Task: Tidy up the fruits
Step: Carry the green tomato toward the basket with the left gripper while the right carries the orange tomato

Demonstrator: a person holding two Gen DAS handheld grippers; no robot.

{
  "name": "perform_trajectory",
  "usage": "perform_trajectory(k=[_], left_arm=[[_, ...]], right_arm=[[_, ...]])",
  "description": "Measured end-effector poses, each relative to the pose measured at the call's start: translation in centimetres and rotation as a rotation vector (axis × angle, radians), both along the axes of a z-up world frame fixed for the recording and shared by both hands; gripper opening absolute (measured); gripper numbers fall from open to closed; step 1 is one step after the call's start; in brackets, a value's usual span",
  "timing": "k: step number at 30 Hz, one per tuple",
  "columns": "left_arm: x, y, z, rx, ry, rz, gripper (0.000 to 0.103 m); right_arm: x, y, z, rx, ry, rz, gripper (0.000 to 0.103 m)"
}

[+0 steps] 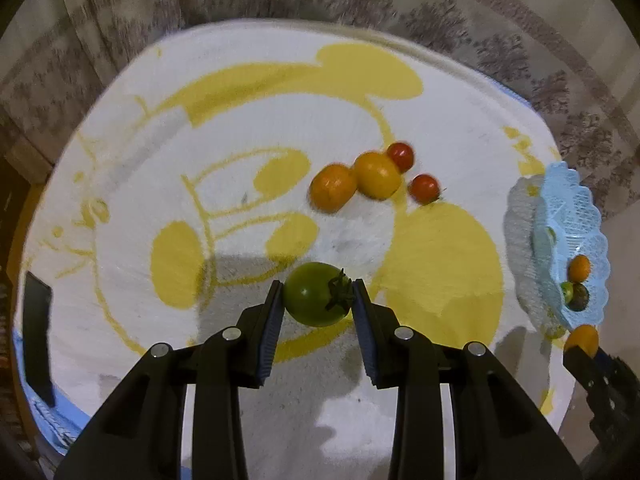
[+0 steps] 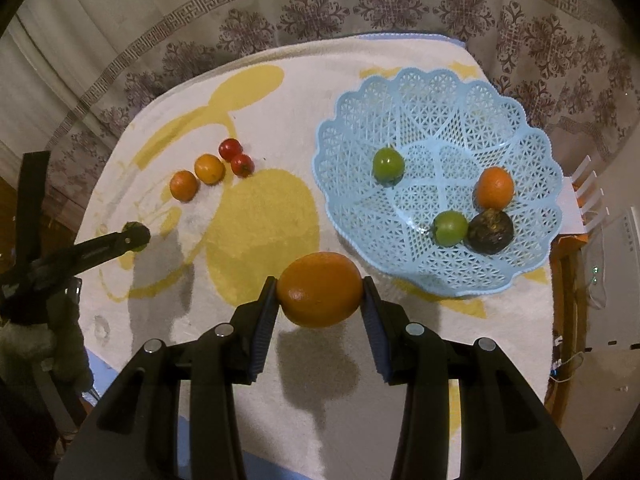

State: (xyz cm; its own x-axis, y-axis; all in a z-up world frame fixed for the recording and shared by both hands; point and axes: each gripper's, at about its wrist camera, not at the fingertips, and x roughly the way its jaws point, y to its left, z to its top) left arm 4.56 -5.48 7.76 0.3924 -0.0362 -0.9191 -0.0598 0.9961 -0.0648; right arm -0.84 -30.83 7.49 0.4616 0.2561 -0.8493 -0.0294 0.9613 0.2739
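- Fruits split three ways: some loose on the towel (image 2: pixel 280 364), some in the basket (image 2: pixel 436 92), one in each gripper.
- Left gripper (image 1: pixel 318 300): jaws closed on a green tomato (image 1: pixel 310 294), its stem cap turned toward the right-hand pad; fruit held above the towel, shadow beneath.
- Right gripper (image 2: pixel 320 298): jaws clamped on a large orange (image 2: pixel 320 294), held above the towel, just beside the near rim of the basket.
- Basket: pale blue lattice plastic with a scalloped rim, on the right side of the worktop. Inside it: two green fruits (image 2: pixel 388 164) (image 2: pixel 450 227), one small orange (image 2: pixel 495 187), one dark fruit (image 2: pixel 491 231). The dark one touches the nearer green one.
- Loose cluster on the towel, well apart from the basket: two orange fruits (image 1: pixel 333 188) (image 1: pixel 377 175) touching each other, two red cherry tomatoes (image 1: pixel 401 156) (image 1: pixel 425 188) just beside them.
- Towel: white with yellow cartoon print, covering the worktop.
- Patterned curtain (image 2: pixel 320 8) behind.
- Dark flat object (image 1: pixel 37 332) at the towel's left edge in the left wrist view; identity unclear.
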Motion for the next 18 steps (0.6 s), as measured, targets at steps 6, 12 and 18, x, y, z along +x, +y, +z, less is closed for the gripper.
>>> perform_trajectory(k=[6, 12, 18], left_arm=[[-1.3, -1.2, 3.0, 0.015, -0.063, -0.028, 0.035], [-2.5, -2.9, 4.9, 0.026, -0.100, -0.067, 0.035], [-3.2, -5.2, 5.9, 0.035, -0.119, -0.122, 0.035]], right_arm=[[-0.3, -0.5, 1.2, 0.013, -0.033, -0.001, 0.043], [-1.0, -1.6, 2.5, 0.023, -0.069, -0.018, 0.043], [-1.9, -3.5, 3.4, 0.036, -0.089, -0.064, 0.043]])
